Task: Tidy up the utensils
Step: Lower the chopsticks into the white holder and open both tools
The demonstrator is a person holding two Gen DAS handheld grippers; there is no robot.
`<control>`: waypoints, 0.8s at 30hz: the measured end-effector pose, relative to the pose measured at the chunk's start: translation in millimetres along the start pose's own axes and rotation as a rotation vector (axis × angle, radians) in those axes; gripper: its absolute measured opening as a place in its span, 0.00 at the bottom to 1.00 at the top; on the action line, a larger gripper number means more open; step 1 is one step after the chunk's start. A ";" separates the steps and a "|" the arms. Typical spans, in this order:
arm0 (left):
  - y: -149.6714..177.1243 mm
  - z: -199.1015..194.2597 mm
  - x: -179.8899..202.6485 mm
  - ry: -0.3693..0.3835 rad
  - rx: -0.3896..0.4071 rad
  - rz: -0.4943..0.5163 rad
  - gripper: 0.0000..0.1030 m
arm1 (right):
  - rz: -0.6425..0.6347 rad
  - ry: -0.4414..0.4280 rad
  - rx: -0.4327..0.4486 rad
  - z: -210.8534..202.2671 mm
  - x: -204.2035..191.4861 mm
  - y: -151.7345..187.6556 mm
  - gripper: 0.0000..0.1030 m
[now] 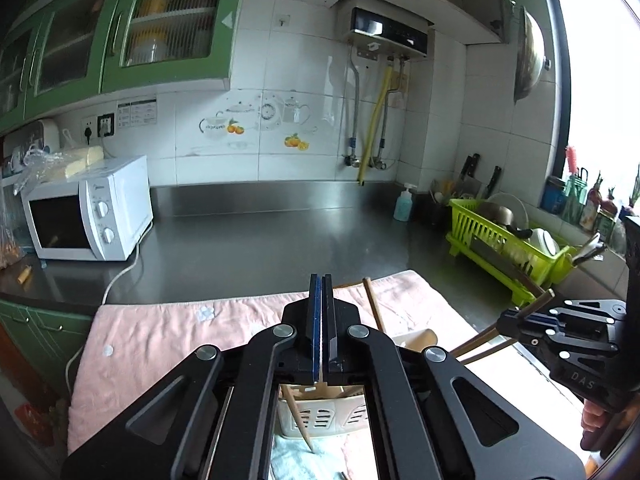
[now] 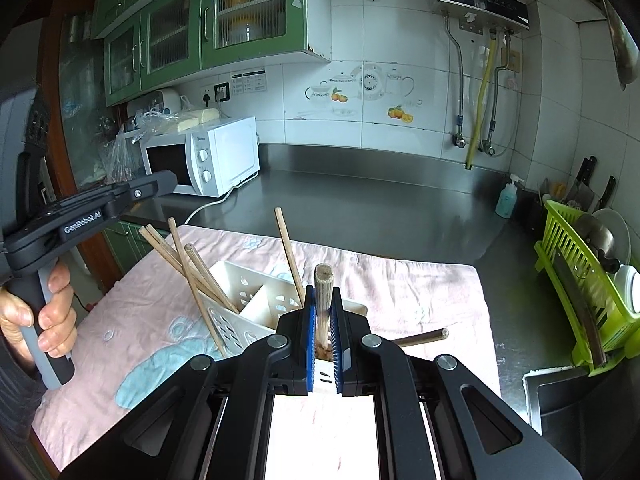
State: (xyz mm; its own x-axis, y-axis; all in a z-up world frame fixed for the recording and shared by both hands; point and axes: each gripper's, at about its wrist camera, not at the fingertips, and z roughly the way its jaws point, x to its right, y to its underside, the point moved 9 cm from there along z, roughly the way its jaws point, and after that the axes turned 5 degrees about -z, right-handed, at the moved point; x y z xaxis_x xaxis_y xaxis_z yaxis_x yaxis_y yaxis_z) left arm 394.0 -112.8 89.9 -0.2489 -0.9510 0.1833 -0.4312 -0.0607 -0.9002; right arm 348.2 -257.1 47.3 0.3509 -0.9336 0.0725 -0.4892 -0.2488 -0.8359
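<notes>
A cream plastic utensil holder (image 2: 256,300) stands on a pink towel (image 2: 400,292) with several wooden chopsticks (image 2: 188,272) leaning in it. My right gripper (image 2: 323,292) is shut on a bundle of wooden chopsticks (image 2: 323,280), held upright over the holder. One more chopstick (image 2: 424,337) lies on the towel to the right. My left gripper (image 1: 321,280) is shut and empty, held above the holder (image 1: 320,416), which shows below its fingers. In the left wrist view the right gripper (image 1: 516,318) holds brown chopsticks (image 1: 480,342).
A white microwave (image 2: 208,156) stands at the back left on the steel counter (image 2: 380,200). A green dish rack (image 2: 584,288) with dishes is at the right, by a sink (image 2: 560,400). A soap bottle (image 2: 506,198) and knives stand near the wall.
</notes>
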 end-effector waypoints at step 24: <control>6.7 1.5 -13.9 0.029 -0.032 -0.045 0.14 | 0.008 0.001 0.032 -8.5 2.7 -5.4 0.13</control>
State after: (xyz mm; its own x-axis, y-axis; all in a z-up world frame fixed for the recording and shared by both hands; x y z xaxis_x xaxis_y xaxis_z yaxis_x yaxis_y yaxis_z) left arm 395.9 -100.4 80.7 -0.2534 -0.9385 0.2346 -0.4700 -0.0925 -0.8778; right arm 345.0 -260.5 56.6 0.3468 -0.9356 0.0662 -0.4662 -0.2332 -0.8534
